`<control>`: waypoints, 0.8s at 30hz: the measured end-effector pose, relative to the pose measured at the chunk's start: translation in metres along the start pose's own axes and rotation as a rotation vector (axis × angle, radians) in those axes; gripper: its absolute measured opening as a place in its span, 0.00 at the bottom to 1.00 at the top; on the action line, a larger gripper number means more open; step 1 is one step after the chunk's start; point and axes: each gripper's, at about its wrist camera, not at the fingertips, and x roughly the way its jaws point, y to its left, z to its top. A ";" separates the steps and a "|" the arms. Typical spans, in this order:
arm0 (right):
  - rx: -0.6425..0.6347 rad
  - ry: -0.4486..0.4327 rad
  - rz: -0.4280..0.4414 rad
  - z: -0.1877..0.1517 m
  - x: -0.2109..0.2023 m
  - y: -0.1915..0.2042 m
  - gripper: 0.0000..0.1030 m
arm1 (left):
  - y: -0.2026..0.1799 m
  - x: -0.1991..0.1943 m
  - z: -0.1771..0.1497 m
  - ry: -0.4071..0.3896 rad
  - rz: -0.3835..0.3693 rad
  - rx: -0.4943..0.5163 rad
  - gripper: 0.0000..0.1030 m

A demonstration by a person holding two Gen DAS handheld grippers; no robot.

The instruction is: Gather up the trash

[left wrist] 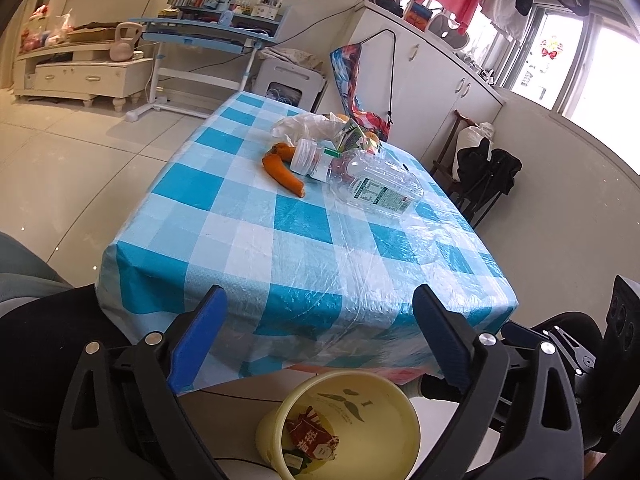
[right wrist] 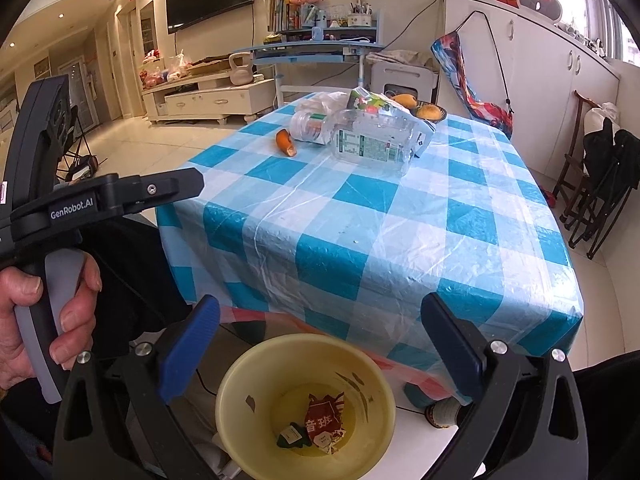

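A yellow bin (left wrist: 360,408) (right wrist: 256,392) stands on the floor at the table's near edge, holding a red wrapper (left wrist: 310,436) (right wrist: 325,424). On the blue checked table (left wrist: 280,240) (right wrist: 400,232) lie a crushed clear bottle (left wrist: 380,184) (right wrist: 372,136), a white-capped jar (left wrist: 310,158) (right wrist: 308,126), an orange peel (left wrist: 282,168) (right wrist: 286,142), a plastic bag (left wrist: 304,124) and a green carton (left wrist: 352,134) (right wrist: 366,102). My left gripper (left wrist: 316,344) and right gripper (right wrist: 320,344) are both open and empty, above the bin.
A bowl of fruit (right wrist: 420,110) sits at the table's far side. A colourful chair (right wrist: 472,88) stands behind it. White cabinets (right wrist: 540,80) and folded black chairs (right wrist: 600,184) are on the right. The left handle and hand (right wrist: 52,272) show in the right wrist view.
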 end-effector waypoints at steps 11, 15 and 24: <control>0.027 -0.033 -0.003 0.004 -0.007 -0.006 0.94 | 0.003 -0.002 0.003 0.003 0.036 0.007 0.93; 0.040 -0.040 -0.011 0.009 -0.008 -0.012 0.94 | 0.002 -0.001 0.006 0.002 0.048 0.009 0.93; -0.014 -0.089 -0.008 0.046 0.001 -0.022 0.94 | 0.009 0.020 0.033 0.016 0.094 -0.037 0.93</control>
